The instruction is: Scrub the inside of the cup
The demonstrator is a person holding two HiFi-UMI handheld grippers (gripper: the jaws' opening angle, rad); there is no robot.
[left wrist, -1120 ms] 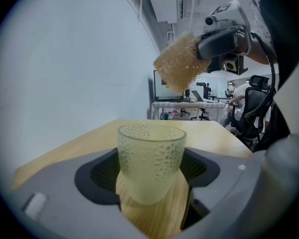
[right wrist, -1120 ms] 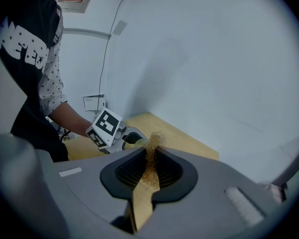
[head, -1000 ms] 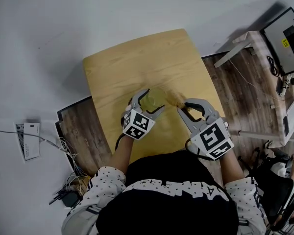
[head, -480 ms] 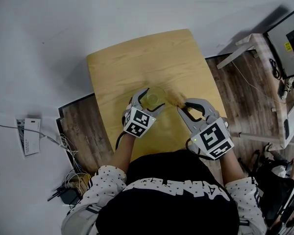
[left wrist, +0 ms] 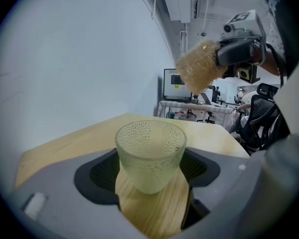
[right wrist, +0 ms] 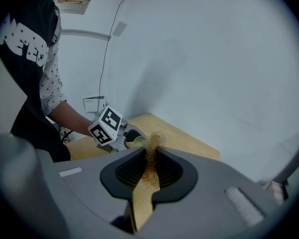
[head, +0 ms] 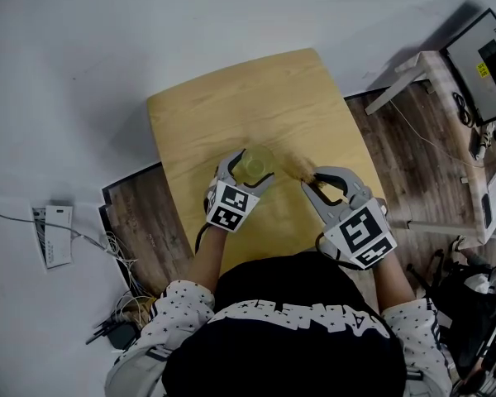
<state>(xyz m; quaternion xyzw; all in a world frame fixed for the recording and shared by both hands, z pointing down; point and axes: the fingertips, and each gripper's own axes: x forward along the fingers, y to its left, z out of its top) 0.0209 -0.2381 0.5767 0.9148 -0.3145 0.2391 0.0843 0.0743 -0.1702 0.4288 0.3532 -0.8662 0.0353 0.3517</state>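
Note:
A pale green dimpled glass cup (left wrist: 150, 151) stands upright on the light wooden table (head: 231, 106). My left gripper (left wrist: 150, 176) is shut on it, one jaw against each side. From the head view the cup (head: 255, 164) shows inside the left gripper (head: 249, 172). My right gripper (right wrist: 150, 156) is shut on a straw-coloured fibre scrubber (right wrist: 150, 166). In the left gripper view the scrubber (left wrist: 201, 66) hangs up and to the right of the cup's rim, apart from it. In the head view the right gripper (head: 311, 178) holds the scrubber (head: 298, 169) just right of the cup.
A side table with a monitor (head: 489, 64) and cables stands at the right. Wood flooring (head: 413, 155) lies beside the table and a power strip (head: 51, 236) with wires at the left. A white wall (right wrist: 214, 59) lies beyond the table's far edge.
The left gripper's jaws have closed in round the cup. The right gripper with the scrubber has hardly moved.

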